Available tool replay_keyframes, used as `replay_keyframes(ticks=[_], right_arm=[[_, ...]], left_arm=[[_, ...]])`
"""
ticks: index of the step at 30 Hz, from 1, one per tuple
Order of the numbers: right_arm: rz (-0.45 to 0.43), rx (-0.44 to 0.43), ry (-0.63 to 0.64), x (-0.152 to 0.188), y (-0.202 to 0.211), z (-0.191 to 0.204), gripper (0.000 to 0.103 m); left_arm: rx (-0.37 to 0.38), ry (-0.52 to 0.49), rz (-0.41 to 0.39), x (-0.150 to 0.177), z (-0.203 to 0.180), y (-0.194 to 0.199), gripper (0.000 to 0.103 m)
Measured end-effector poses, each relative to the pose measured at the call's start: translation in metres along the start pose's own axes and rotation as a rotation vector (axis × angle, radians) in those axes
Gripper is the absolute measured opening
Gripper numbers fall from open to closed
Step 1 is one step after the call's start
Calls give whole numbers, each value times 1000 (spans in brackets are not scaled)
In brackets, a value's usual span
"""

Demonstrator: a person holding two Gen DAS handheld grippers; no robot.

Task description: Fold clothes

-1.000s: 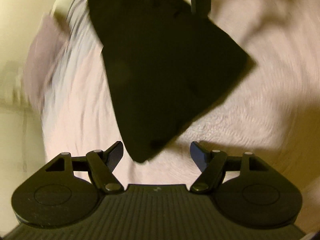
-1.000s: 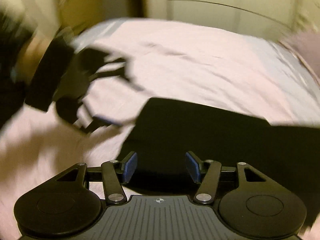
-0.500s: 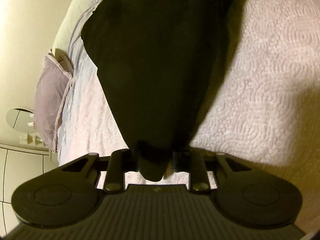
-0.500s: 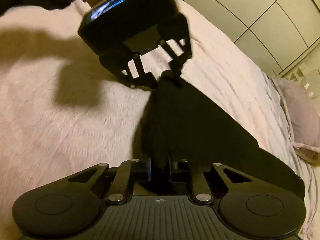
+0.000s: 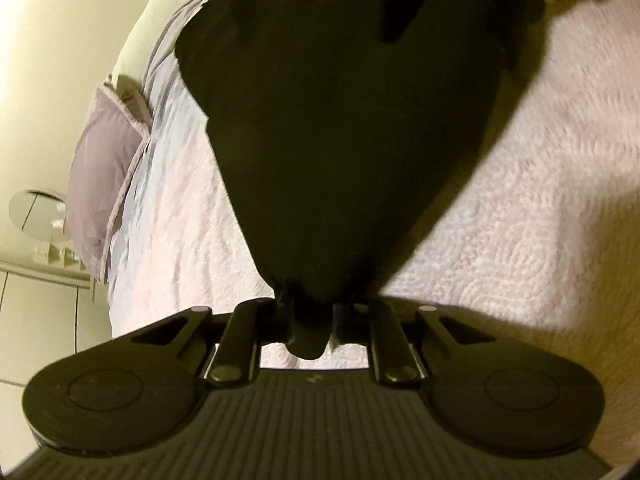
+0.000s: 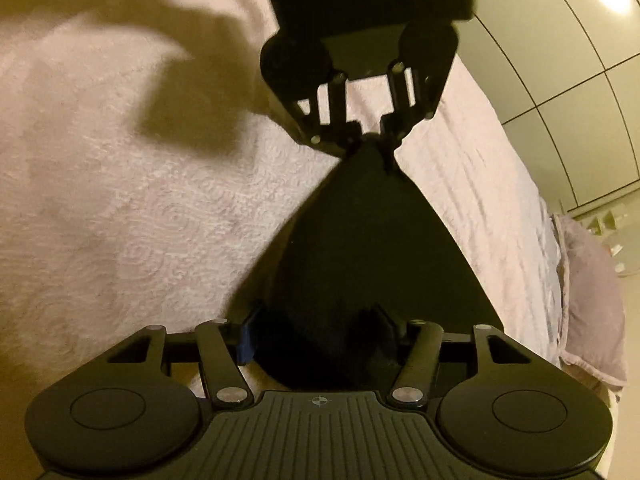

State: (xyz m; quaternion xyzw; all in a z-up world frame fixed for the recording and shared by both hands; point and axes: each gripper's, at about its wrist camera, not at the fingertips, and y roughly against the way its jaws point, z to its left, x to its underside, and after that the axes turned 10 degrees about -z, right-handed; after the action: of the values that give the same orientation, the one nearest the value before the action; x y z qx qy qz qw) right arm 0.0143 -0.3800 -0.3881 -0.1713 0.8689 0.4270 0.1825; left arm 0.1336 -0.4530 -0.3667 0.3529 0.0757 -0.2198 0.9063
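The dark cloth (image 5: 352,140) stretches over the bed (image 5: 540,200) between both: left hand-held gripper (image 5: 311,322) clenches one corner; right hand-held gripper (image 6: 320,338), just opening, straddles the opposite corner unpinched.

The black garment (image 5: 352,152) is a plain, dark piece of cloth with no print or seam to be made out (too dark to tell what kind of clothing). It spreads across the pale quilted bed (image 5: 540,208) and narrows to a bunched corner at each end. One corner (image 5: 308,340) is gathered into a thick tuck, lifted off the bed; the opposite corner (image 6: 320,344) is a wider, rumpled fold.
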Motion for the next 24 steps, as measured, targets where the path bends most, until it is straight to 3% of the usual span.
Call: replay_keyframes(ticks=[1,2,3,8,14,20,24], right_arm=[[-1,-9,-29,-1,0,-5,28],[-12,-13,-65,-2,5,-12,15],[-42,-16,-107,-4,15,-21,10],[-93,-57,-230,-8,51,-67,8],[-187,-115,-422,-1,92,-145,7],[-369,-157,-690,53,136,-263,7],[-434,-180,-828,117,147,-348,7]], left_arm=[[-5,16,4,0,4,2,13],[-11,38,9,-1,9,5,12],[-17,60,15,-2,14,7,12],[-34,162,39,-17,48,22,11],[-56,272,79,-51,130,34,11],[-115,278,104,-110,227,16,13],[-155,276,110,-169,293,-34,16]])
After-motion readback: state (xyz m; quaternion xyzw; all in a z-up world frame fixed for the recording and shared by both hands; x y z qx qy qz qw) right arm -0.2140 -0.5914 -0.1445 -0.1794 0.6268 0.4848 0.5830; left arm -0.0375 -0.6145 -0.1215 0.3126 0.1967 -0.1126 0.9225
